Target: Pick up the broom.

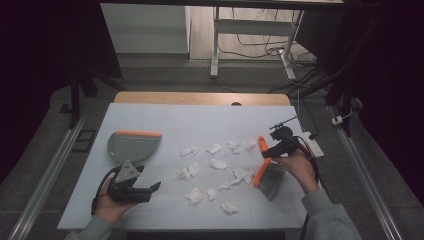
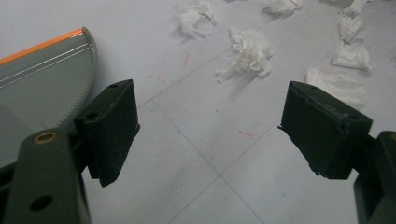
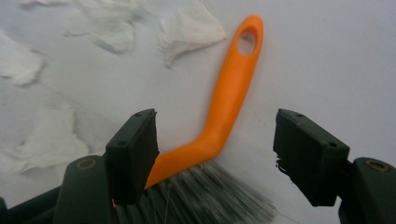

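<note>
— Where does the brush (image 3: 223, 109) lie?

— Flat near the table's (image 1: 150, 120) right edge, orange handle toward the far side, grey bristles toward the near. The right gripper (image 3: 219, 144) hangs over it, jaws spread, pinching nothing.

— And the left gripper (image 2: 205, 130)?

— Spread too, empty, close to the near-left corner, just beside the grey dustpan (image 1: 131, 146). Crumpled paper scraps (image 1: 216, 163) litter the middle.

No readable text, labels or numbers anywhere.
</note>
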Demonstrator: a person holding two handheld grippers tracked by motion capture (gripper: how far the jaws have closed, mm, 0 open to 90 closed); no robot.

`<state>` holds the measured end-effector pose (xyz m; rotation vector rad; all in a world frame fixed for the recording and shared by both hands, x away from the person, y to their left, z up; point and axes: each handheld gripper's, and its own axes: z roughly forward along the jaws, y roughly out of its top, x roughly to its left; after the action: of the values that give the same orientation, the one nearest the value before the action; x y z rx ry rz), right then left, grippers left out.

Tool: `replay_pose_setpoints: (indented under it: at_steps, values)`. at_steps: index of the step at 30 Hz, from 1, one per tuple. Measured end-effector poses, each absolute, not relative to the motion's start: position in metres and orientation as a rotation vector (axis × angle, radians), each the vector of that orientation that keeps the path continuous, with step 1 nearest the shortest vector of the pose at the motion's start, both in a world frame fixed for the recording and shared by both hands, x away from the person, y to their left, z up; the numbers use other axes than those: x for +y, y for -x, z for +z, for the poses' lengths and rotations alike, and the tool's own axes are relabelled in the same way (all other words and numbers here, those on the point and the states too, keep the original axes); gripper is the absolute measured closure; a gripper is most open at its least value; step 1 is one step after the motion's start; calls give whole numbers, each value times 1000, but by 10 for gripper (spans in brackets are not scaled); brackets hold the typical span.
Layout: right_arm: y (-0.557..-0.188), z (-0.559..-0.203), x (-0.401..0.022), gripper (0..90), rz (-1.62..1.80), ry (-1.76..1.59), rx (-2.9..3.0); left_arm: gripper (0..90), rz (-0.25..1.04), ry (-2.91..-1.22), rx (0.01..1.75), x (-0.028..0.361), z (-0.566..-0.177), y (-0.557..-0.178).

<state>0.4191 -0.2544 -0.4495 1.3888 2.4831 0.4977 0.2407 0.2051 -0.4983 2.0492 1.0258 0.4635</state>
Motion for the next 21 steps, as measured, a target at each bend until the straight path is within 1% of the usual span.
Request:
replay_pose_setpoints:
  at_steps: [7,11,14,16,17,21]
  values:
    - [-437,-470,-248,306,401,-1474,2502,199,454,-2059,1020,204,-500,-241]
    - [-442,-480,-248,320,361,-1516,2485,198,454,-2061,1019,204,-500,-241]
    - [-445,-485,-247,351,326,-1548,2483,199,452,-2064,1019,204,-500,-241]
    - [-446,-487,-247,390,308,-1562,2482,198,451,-2066,1017,203,-501,-241]
    - [-446,-487,-247,390,308,-1562,2482,198,452,-2068,1016,203,-501,-241]
    - [-447,-491,-245,441,259,-1598,2480,198,452,-2072,1015,202,-501,-241]
